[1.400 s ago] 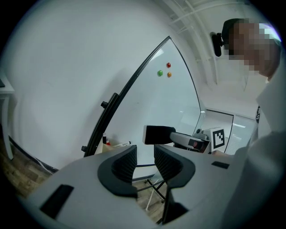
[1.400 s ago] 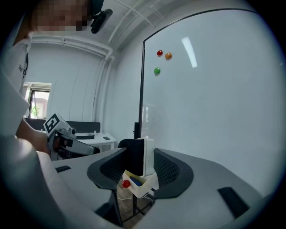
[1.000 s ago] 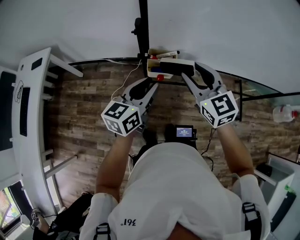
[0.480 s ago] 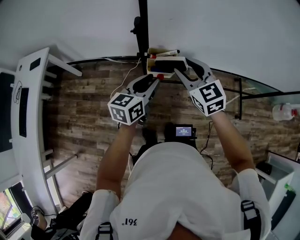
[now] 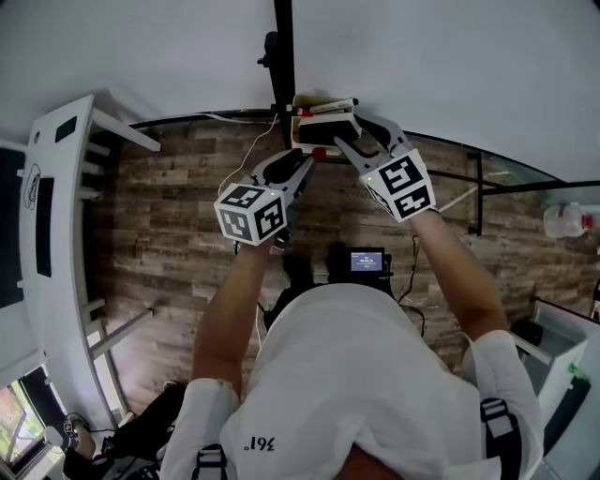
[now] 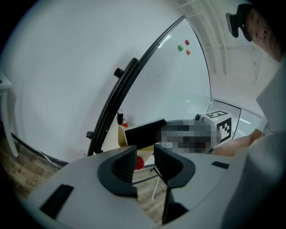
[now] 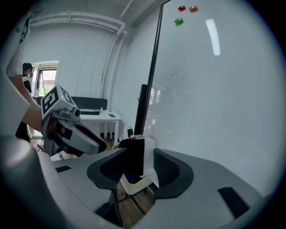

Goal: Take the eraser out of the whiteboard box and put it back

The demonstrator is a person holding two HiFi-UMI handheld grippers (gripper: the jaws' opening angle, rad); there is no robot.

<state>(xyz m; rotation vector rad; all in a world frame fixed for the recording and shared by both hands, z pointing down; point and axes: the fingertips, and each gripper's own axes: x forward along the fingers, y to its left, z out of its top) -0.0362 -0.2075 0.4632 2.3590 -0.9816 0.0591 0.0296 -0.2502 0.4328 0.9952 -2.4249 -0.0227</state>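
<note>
**Ana:** What are the jaws of the right gripper [image 7: 142,166] doing?

**Ben:** They are squeezed tight on the long black-and-white block eraser [image 7: 136,152]. One jaw is on its fuzzy black side. The other is on its hard white side.

**Ana:** Where is the eraser?

**Ben:** It is right at the top of the little cream open-top box [image 7: 135,185]. The box sits at the bottom edge of the big white whiteboard [image 7: 214,89]. I can't tell if the eraser touches the box.

**Ana:** What does the eraser look like?

**Ben:** The black part is thick and dark. The white part is thin and smooth. In the left gripper view it looks like a long dark bar sticking out from the right gripper.

**Ana:** And the left gripper [image 6: 145,159]?

**Ben:** Its jaws are a little bit apart, and nothing is in them. In the head view it is just left of the right gripper and near the box. It is not touching the box.

**Ana:** Is anything else there?

**Ben:** A small round red thing [image 6: 139,162] peeks out by the bottom of the box. Three tiny dots [image 7: 181,13], red, orange and green, are stuck high on the whiteboard. The brown wood plank floor [image 5: 187,234] is far below.
</note>
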